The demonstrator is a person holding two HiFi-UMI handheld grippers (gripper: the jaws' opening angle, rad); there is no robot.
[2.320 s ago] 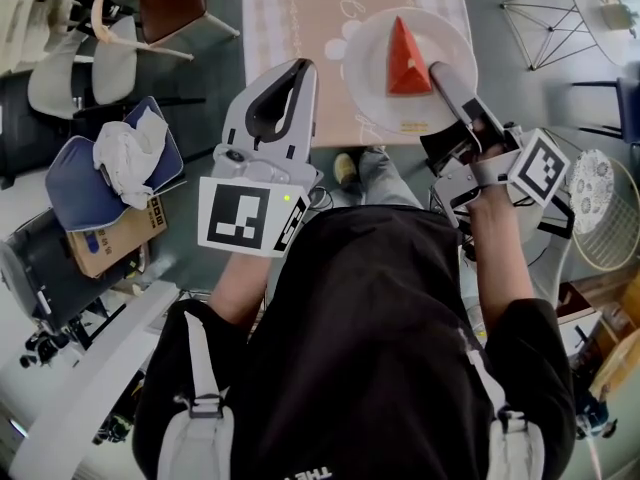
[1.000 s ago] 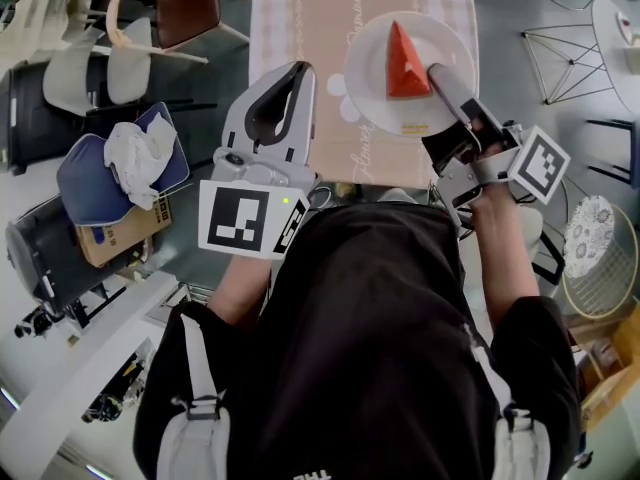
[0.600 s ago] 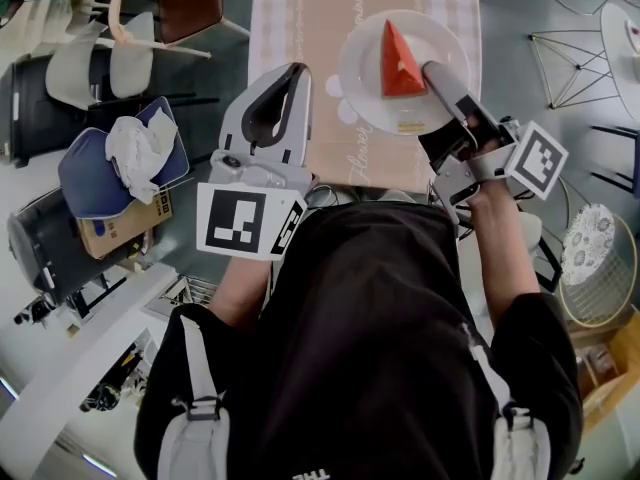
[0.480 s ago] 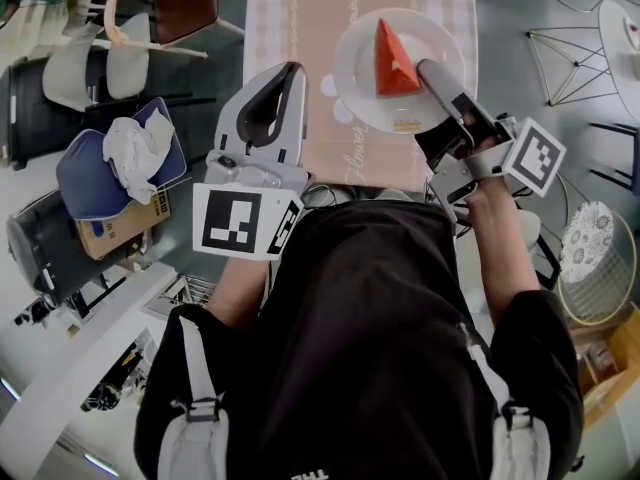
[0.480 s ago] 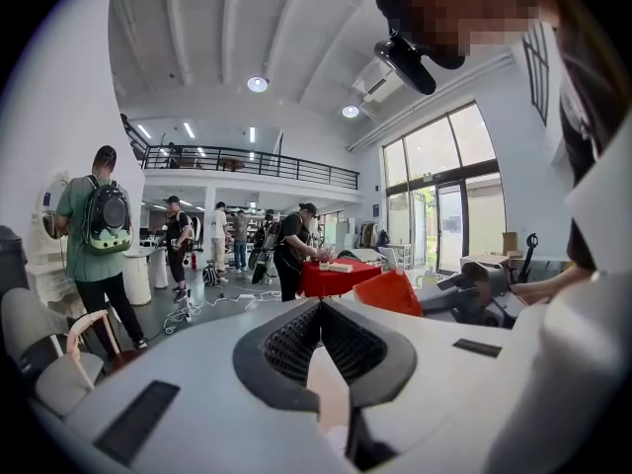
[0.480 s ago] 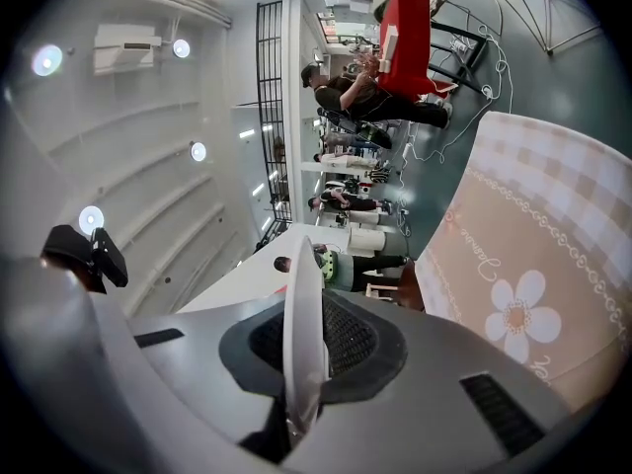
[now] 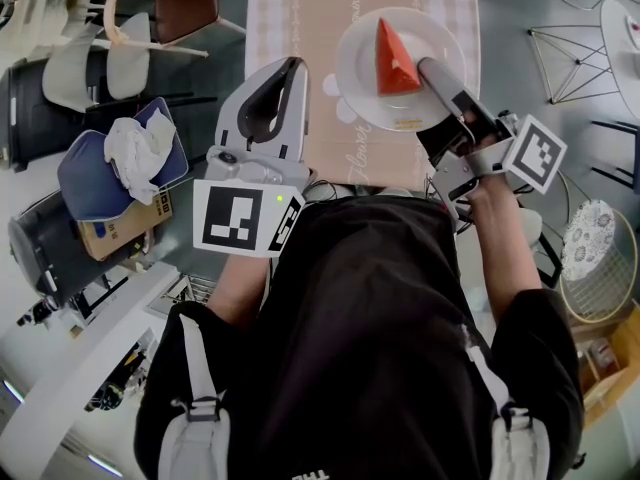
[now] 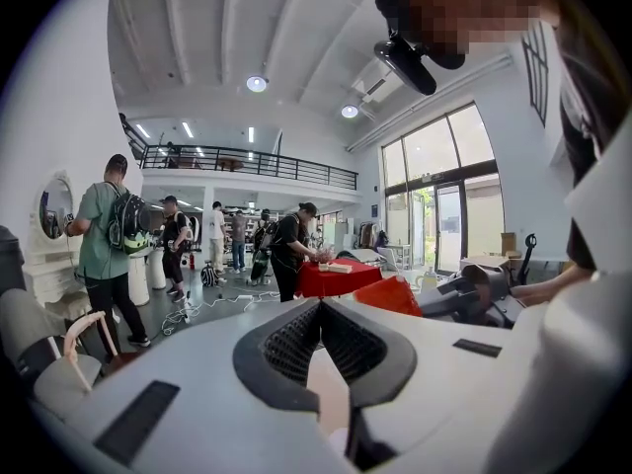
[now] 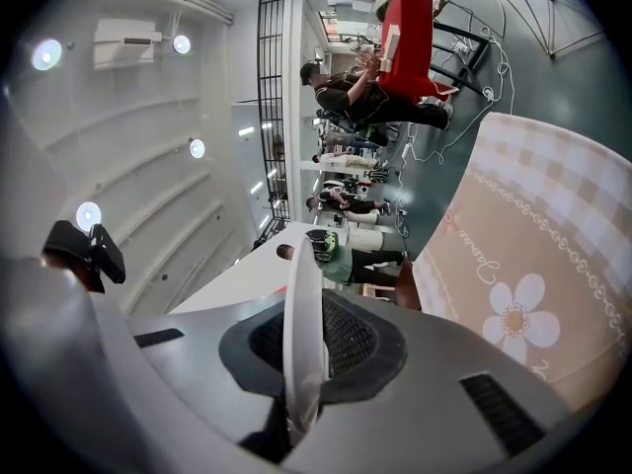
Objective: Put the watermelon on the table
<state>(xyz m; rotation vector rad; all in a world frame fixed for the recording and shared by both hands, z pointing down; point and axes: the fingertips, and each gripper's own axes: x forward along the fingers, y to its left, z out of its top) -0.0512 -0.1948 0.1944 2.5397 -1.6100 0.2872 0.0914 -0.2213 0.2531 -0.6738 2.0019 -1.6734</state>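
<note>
While the right gripper (image 7: 428, 68) clamps the near rim of the plate (image 7: 355, 68), the watermelon (image 7: 393, 46) stands on that plate as a red wedge, just beyond the jaw tips. In the right gripper view the plate (image 9: 302, 304) runs edge-on between the fingers (image 9: 353, 339), whose ribbed pads are pressed against it from both sides. The plate lies over the far right part of the table (image 7: 300, 18), above its beige flowered cloth (image 9: 533, 265). Whether it rests on the cloth cannot be told.

The left gripper (image 7: 292, 66) hangs over the table's near left edge, beside the plate and apart from it. Its view shows the fingers (image 8: 296, 344) closed tip to tip, with nothing between them. Past them, to the right, the watermelon (image 8: 390, 294) shows red.
</note>
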